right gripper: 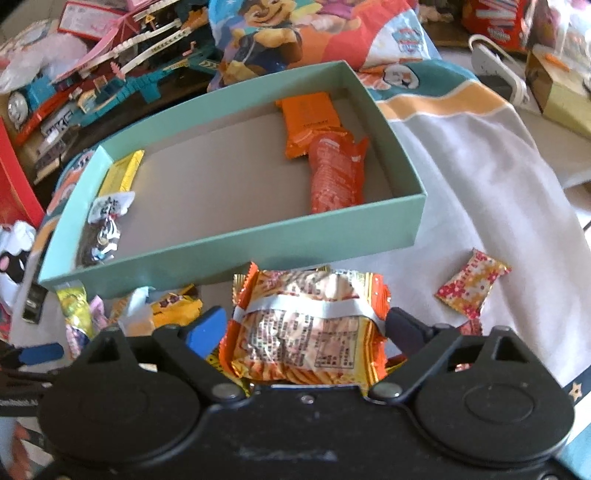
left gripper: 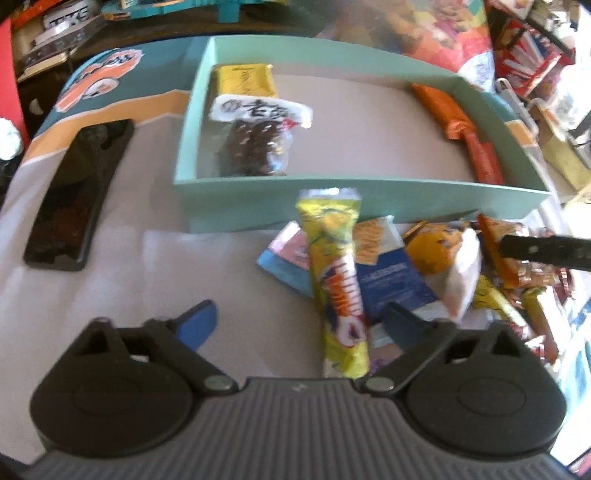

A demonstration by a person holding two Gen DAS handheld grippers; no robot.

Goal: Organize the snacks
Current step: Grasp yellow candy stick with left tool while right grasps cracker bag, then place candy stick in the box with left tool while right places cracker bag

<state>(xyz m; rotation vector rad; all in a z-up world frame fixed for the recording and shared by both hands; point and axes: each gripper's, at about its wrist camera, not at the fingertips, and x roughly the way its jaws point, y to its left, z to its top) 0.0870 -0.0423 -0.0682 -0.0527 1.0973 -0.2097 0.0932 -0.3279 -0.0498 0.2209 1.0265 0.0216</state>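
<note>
A long yellow snack stick (left gripper: pixel 338 273) lies on the pile of snacks (left gripper: pixel 443 266) in front of the mint-green box (left gripper: pixel 295 206). My left gripper (left gripper: pixel 301 325) is open over it, with the stick close to the right finger and far from the left one. My right gripper (right gripper: pixel 304 328) hangs low over an orange crinkly packet (right gripper: pixel 306 328) that fills the gap between its fingers. No squeeze shows on the packet, so I read that gripper as open. The box (right gripper: pixel 221 254) holds a yellow bar (left gripper: pixel 245 79), a bag of dark pieces (left gripper: pixel 255 147) and two orange packets (right gripper: pixel 310 118).
A black phone (left gripper: pixel 74 192) lies left of the box on the grey cloth. A small red flowered candy (right gripper: pixel 472 282) sits alone to the right. Toys, boxes and a cartoon cushion (right gripper: pixel 295 33) crowd the space behind the box. One finger of the other gripper (left gripper: pixel 546 251) shows at the right.
</note>
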